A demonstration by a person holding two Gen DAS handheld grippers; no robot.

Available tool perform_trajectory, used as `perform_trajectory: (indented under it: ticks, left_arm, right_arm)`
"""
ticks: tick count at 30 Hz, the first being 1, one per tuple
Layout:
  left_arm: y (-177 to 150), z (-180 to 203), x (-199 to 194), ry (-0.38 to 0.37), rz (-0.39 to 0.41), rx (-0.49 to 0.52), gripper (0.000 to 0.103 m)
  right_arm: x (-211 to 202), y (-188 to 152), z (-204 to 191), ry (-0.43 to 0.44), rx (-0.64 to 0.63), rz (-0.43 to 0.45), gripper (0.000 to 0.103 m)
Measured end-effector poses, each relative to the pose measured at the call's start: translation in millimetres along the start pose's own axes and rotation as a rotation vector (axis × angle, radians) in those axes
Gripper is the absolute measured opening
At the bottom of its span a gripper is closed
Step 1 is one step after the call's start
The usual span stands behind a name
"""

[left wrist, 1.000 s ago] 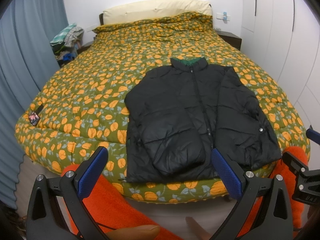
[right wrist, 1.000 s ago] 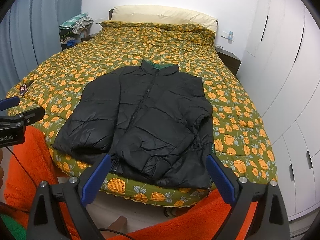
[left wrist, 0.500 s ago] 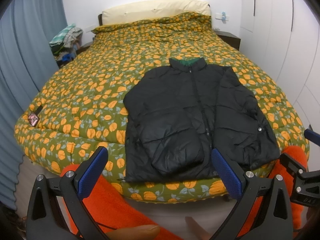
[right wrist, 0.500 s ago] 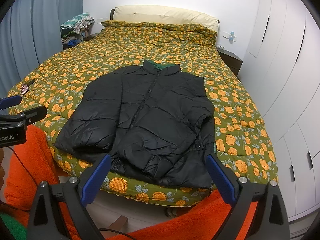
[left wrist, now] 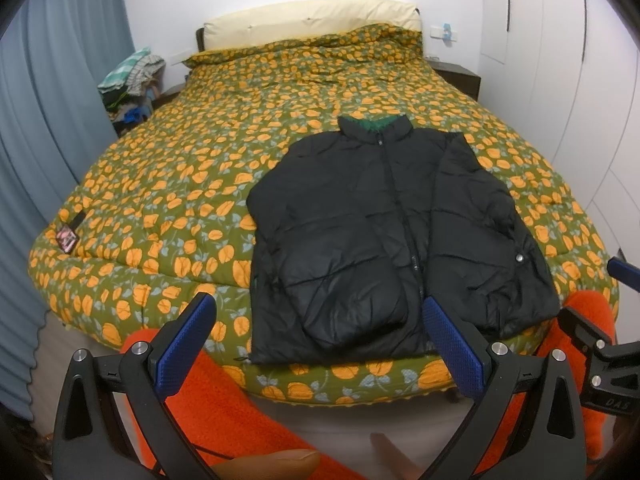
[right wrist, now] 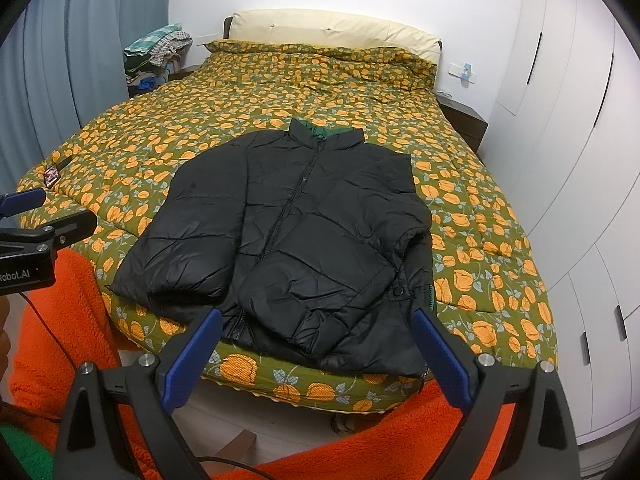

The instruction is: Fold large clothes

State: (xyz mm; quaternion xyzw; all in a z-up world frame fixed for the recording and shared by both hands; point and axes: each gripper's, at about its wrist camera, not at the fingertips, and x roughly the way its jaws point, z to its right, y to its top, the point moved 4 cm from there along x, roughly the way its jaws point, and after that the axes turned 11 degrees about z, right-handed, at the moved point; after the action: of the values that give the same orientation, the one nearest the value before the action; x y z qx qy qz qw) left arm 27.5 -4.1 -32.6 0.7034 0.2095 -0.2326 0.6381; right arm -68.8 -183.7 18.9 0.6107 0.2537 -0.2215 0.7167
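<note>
1 black jacket (left wrist: 384,232) on 1 bed (left wrist: 168,184); 2 grippers, left gripper (left wrist: 316,336) and right gripper (right wrist: 316,344), spread empty.

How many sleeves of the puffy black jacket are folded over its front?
2. One sleeve lies across the puffy black jacket on its right half, the other sleeve on its left half, both cuffs near the hem.

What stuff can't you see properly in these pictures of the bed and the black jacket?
- Black jacket: its back and the quilt under it are hidden in both views, since it lies front up.
- Small tag on the quilt: print too small to read, both views.
- Clothes pile beside the bed: too small to tell the items apart.
- Right gripper: cut off by the left view's edge.
</note>
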Motion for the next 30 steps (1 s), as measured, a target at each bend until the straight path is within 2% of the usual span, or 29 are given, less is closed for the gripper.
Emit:
perform_trajectory:
  ticks: [13, 18, 20, 22, 24, 27, 30]
  left_arm:
    - [2, -1, -3, 0.0, 0.006, 0.005, 0.103]
    - [6, -9, -3, 0.007, 0.014, -0.007, 0.103]
    - [6, -13, -3, 0.017, 0.019, -0.013, 0.103]
    - [6, -15, -1, 0.025, 0.021, -0.019, 0.103]
    - [6, -18, 0, 0.028, 0.019, -0.026, 0.103]
    - [5, -22, 1, 0.034, 0.018, -0.035, 0.103]
    - [3, -25, 2, 0.036, 0.015, -0.045, 0.103]
  right_arm:
    - [-1, 3, -3, 0.012, -0.005, 0.006, 0.098]
    - [-1, 9, -1, 0.098, -0.04, 0.054, 0.098]
    - [7, 9, -1, 0.196, -0.081, 0.062, 0.098]
    - [24, 1, -6, 0.285, -0.128, 0.001, 0.098]
    - [48, -12, -14, 0.318, -0.197, -0.073, 0.098]
    - [77, -25, -30, 0.314, -0.335, -0.133, 0.098]
    - [106, -32, -48, 0.29, -0.443, -0.142, 0.098]
